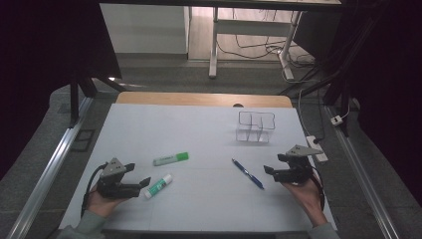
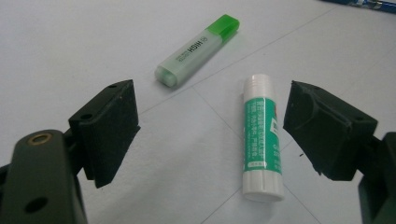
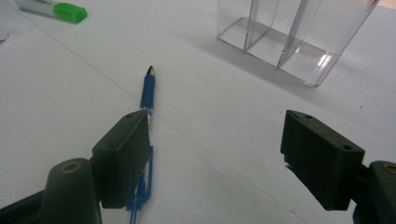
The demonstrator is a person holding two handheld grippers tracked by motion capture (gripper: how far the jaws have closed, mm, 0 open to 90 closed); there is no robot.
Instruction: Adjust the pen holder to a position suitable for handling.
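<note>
White sheeting covers the tabletop point(image 1: 199, 129), with dark floor, cabling and desk legs beyond. In the high view, a clear organiser point(image 1: 255, 126) stands empty at the far right, apparently the destination for the loose stationery. A highlighter point(image 1: 170, 159), a glue stick point(image 1: 158, 185) and a pen point(image 1: 248, 174) lie flat and apart, each with room around it for a grasp. The left hand-held gripper point(image 1: 142, 182) rests low with its tips just beside the glue stick; the right hand-held gripper point(image 1: 271, 170) sits just right of the pen.

Left gripper view: the jaws stand wide apart and empty. The glue stick point(image 2: 262, 135) lies on the sheet between them, nearer the right-hand jaw, lengthwise along the line of approach. Judgement: it is lined up for a pinch across its body. The highlighter point(image 2: 198, 50) lies beyond, untouched.

Right gripper view: the jaws are likewise spread and hold nothing. The pen point(image 3: 147, 112) runs beside and partly behind the left-hand jaw, not between the jaws, so a sideways shift seems needed. The organiser point(image 3: 294, 32) stands ahead, its compartments empty.
</note>
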